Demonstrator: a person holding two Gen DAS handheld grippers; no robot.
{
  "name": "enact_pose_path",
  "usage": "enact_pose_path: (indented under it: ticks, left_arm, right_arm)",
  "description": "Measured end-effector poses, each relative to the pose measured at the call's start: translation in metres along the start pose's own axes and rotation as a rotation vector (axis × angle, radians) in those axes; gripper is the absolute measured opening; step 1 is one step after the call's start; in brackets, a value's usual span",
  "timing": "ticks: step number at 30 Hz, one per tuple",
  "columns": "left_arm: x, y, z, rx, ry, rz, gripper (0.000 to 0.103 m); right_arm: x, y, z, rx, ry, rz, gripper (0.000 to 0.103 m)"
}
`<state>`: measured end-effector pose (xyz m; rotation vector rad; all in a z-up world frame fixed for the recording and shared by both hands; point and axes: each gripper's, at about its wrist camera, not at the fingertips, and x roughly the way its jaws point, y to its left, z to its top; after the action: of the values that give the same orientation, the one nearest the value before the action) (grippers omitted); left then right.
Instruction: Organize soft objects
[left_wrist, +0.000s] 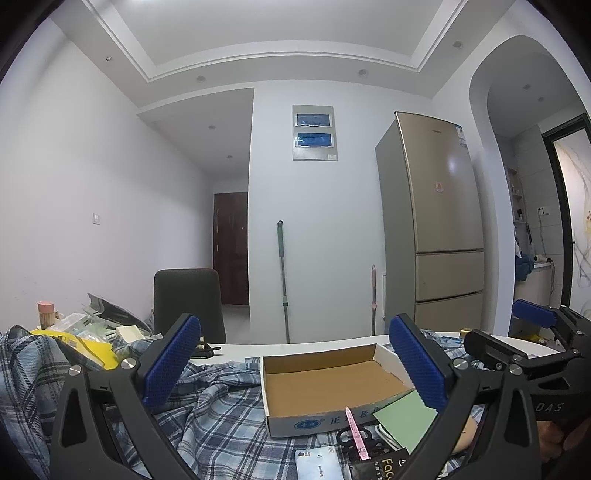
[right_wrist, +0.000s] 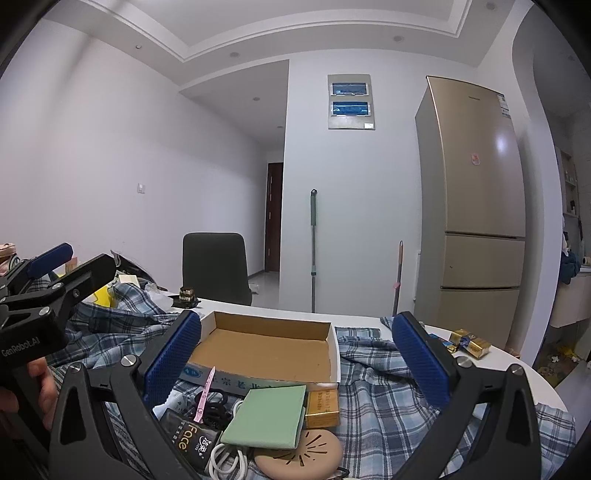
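Rumpled plaid cloth (right_wrist: 388, 387) under a shallow rectangular cardboard box (right_wrist: 266, 347); left gripper (left_wrist: 295, 369) and right gripper (right_wrist: 295, 362), ribbed blue pads (right_wrist: 171, 358), spread wide, holding nothing.

I see a white round-edged table (right_wrist: 369, 320) carrying everything. A blue plaid cloth (right_wrist: 384, 391) is spread across most of it. Directly on the bare top: gold-wrapped packets (right_wrist: 471, 343) at the right edge, a small dark block (right_wrist: 186, 297) toward the chair side.
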<state>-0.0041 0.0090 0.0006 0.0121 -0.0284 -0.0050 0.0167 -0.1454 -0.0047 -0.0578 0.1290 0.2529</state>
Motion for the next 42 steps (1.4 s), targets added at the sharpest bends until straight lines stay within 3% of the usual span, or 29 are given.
enact_pose_path:
  ticks: [42]
  left_arm:
    - [0.007,0.003,-0.001,-0.029,0.032,0.034,0.103]
  right_arm:
    - [-0.008,0.005,0.007,-0.040,0.001,-0.007,0.103]
